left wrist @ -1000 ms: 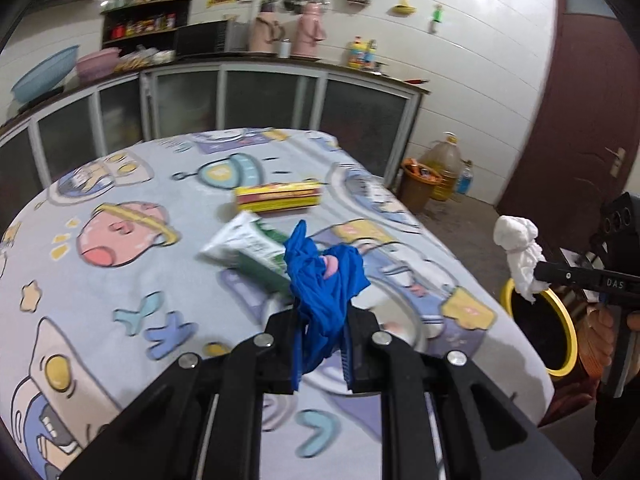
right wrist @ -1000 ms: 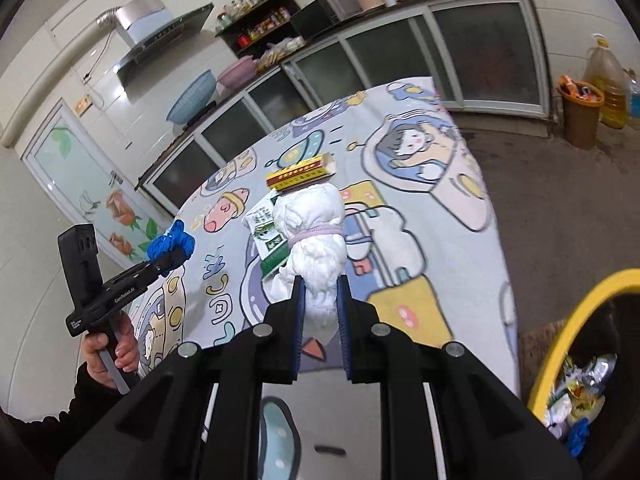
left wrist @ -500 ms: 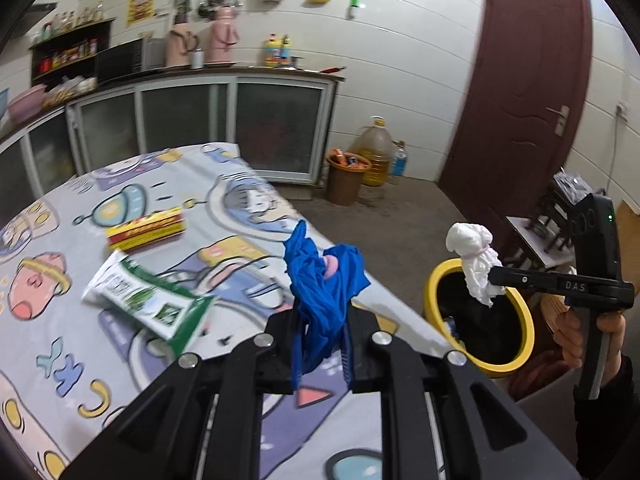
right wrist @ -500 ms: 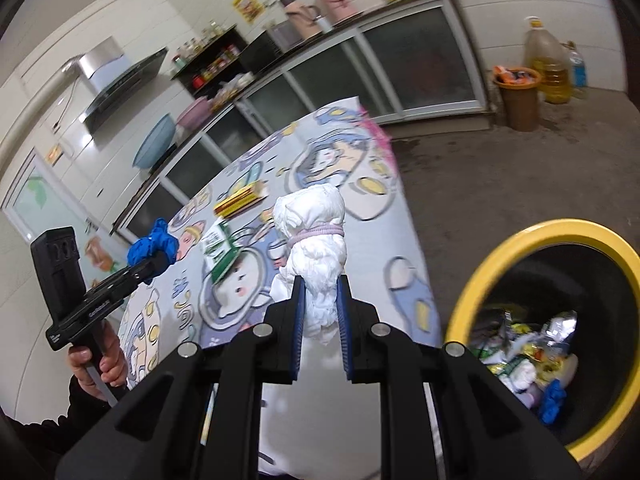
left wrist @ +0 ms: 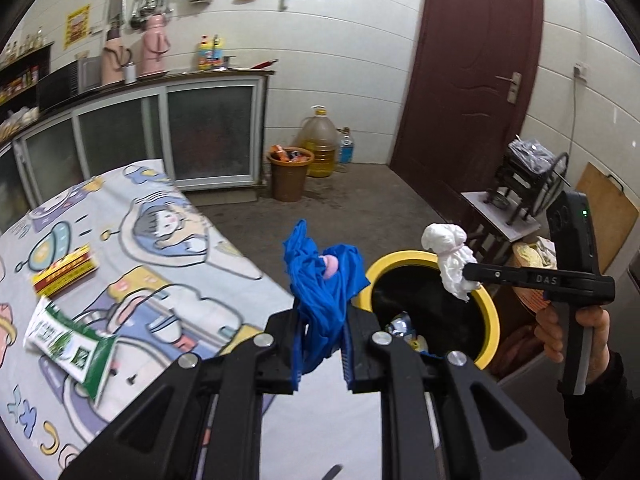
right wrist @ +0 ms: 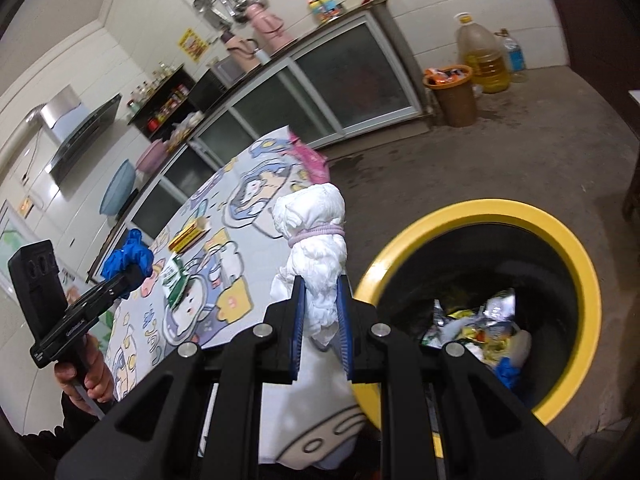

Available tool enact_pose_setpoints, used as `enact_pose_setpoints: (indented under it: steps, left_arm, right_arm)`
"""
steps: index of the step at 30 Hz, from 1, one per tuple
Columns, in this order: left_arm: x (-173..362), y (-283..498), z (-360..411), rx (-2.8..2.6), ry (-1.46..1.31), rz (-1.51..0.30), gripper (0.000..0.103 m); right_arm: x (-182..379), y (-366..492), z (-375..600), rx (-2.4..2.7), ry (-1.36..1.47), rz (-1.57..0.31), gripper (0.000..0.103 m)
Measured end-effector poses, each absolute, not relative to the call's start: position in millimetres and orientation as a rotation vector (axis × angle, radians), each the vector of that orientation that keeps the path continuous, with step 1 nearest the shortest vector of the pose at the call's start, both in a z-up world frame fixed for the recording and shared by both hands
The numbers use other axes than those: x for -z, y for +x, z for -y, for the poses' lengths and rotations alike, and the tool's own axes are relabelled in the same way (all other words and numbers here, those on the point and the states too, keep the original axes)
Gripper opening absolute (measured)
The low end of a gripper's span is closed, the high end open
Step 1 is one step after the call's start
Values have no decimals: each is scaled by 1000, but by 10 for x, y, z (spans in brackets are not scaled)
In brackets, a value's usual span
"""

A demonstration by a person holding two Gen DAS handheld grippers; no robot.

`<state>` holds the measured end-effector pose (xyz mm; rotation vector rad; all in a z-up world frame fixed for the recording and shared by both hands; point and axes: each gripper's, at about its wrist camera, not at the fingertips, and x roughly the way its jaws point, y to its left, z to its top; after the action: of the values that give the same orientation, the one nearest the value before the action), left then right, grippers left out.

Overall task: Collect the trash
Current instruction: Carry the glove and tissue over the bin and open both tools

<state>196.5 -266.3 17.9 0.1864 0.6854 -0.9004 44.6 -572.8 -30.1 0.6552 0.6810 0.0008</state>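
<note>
My left gripper (left wrist: pixel 320 344) is shut on a crumpled blue bag (left wrist: pixel 322 280) at the table's edge, beside the bin. My right gripper (right wrist: pixel 322 312) is shut on a white tissue wad (right wrist: pixel 316 240) tied with a purple band, held above the near rim of the yellow-rimmed black bin (right wrist: pixel 576 256). The bin (left wrist: pixel 490 312) holds wrappers and scraps. In the left wrist view the right gripper (left wrist: pixel 468 272) holds the wad (left wrist: pixel 450 256) over the bin. In the right wrist view the left gripper (right wrist: pixel 132 272) holds the blue bag (right wrist: pixel 128 256) above the table.
A cartoon-print tablecloth covers the table (left wrist: pixel 160 248). On it lie a green and white packet (left wrist: pixel 68 352) and a red and yellow box (left wrist: pixel 66 274). A brown bucket (left wrist: pixel 289 174), an oil jug (left wrist: pixel 320 142) and a brown door (left wrist: pixel 472 80) stand beyond. A stand with a hand-crank machine (left wrist: pixel 520 184) is behind the bin.
Both grippers swung right, away from the table towards the bin. The white wad now hangs over the bin's rim, and the blue bag has come to the table's edge.
</note>
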Motion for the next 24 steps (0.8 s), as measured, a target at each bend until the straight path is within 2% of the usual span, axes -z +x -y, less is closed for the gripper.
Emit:
enact_pose_setpoints:
  steps: [24]
  left_arm:
    - [69, 1715, 3889, 1079, 295, -700, 14]
  right_arm:
    - [808, 55, 6415, 228, 718, -708, 16]
